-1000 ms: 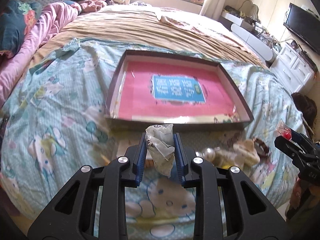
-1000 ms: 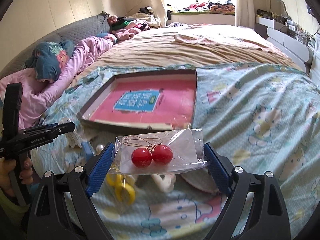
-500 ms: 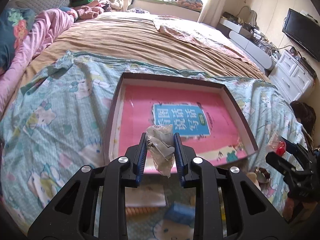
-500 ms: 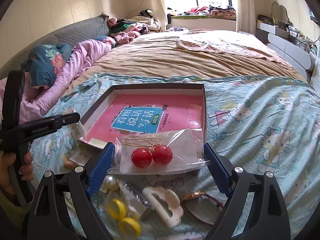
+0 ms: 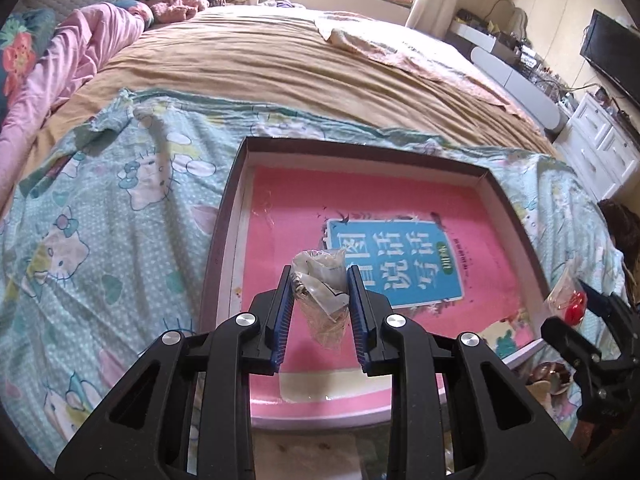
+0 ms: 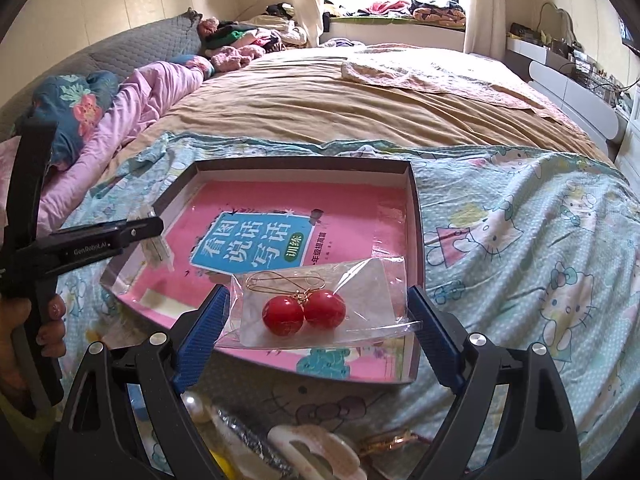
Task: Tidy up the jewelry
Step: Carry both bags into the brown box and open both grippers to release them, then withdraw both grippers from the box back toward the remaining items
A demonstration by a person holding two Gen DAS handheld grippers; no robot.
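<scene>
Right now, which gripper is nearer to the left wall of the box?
Left. The left gripper, shut on a crumpled bag, hangs over the box near that wall; the right gripper, holding the red earrings bag, is by the opposite wall.

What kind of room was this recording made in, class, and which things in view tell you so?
Almost certainly a bedroom in a home: a large bed with a tan cover, a padded grey headboard with clothes heaped nearby, and white drawers under a wall television.
</scene>
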